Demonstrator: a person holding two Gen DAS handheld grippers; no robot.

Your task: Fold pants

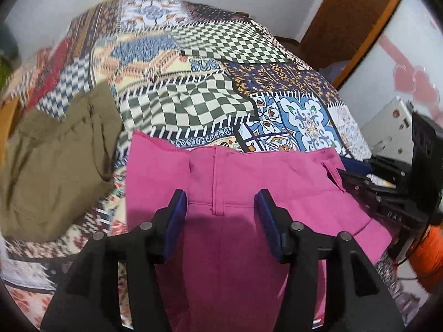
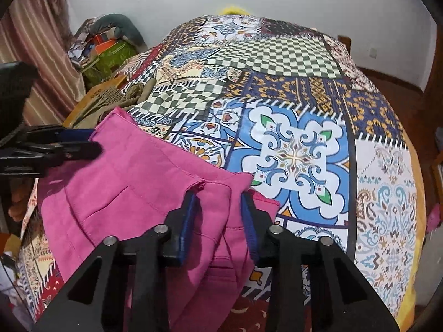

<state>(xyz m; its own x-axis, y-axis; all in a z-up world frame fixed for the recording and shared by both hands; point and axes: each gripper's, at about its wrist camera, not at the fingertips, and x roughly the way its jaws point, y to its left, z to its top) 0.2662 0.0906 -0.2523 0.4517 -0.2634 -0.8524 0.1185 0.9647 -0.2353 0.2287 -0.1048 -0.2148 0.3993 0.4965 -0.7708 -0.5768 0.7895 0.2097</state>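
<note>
Pink pants point(image 1: 235, 182) lie on the patchwork bedspread point(image 1: 193, 69), waistband toward the far side. My left gripper point(image 1: 221, 207) is open above the waistband middle, its blue pads apart with the fabric under them. My right gripper point(image 2: 218, 207) is open, its pads either side of a raised fold at the pants point(image 2: 133, 177) waistband corner. The right gripper also shows at the right edge of the left wrist view point(image 1: 360, 177). The left gripper shows at the left edge of the right wrist view point(image 2: 77, 144).
Olive-brown pants point(image 1: 55, 160) lie on the bed to the left. A pile of clutter point(image 2: 110, 47) sits by the curtain beyond the bed. A wooden door frame point(image 1: 360, 27) and an orange object point(image 1: 429, 251) are to the right.
</note>
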